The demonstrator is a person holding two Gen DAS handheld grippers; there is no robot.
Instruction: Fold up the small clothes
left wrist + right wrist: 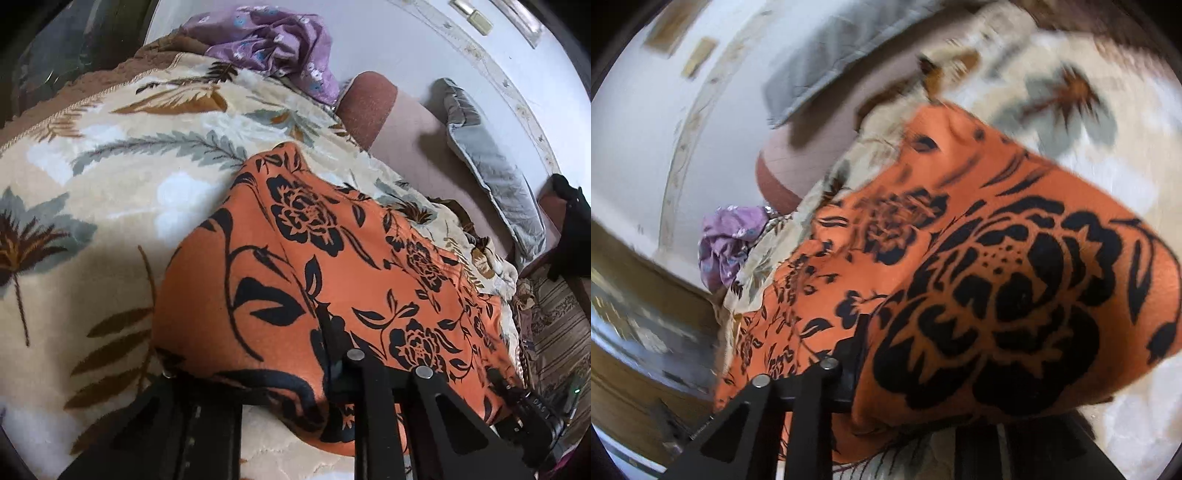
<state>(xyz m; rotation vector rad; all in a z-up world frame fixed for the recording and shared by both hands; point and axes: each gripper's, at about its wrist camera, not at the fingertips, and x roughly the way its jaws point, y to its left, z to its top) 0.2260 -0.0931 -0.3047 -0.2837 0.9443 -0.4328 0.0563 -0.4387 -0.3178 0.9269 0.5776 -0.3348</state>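
An orange garment with a black flower print point(332, 240) lies spread on a cream leaf-patterned blanket point(129, 166). In the left wrist view my left gripper point(327, 325) sits at the garment's near edge, shut on a fold of the cloth that drapes over its fingers. In the blurred right wrist view the same orange garment point(997, 277) fills the middle. My right gripper point(860, 343) is shut on its near edge, and the cloth bulges up over the right finger and hides it.
A crumpled purple flowered cloth point(273, 40) lies at the blanket's far end, also visible as the purple cloth point(731, 240). A brown bolster point(365, 103) and a grey pillow point(491, 162) lean against the white wall. A striped rug point(561, 332) lies to the right.
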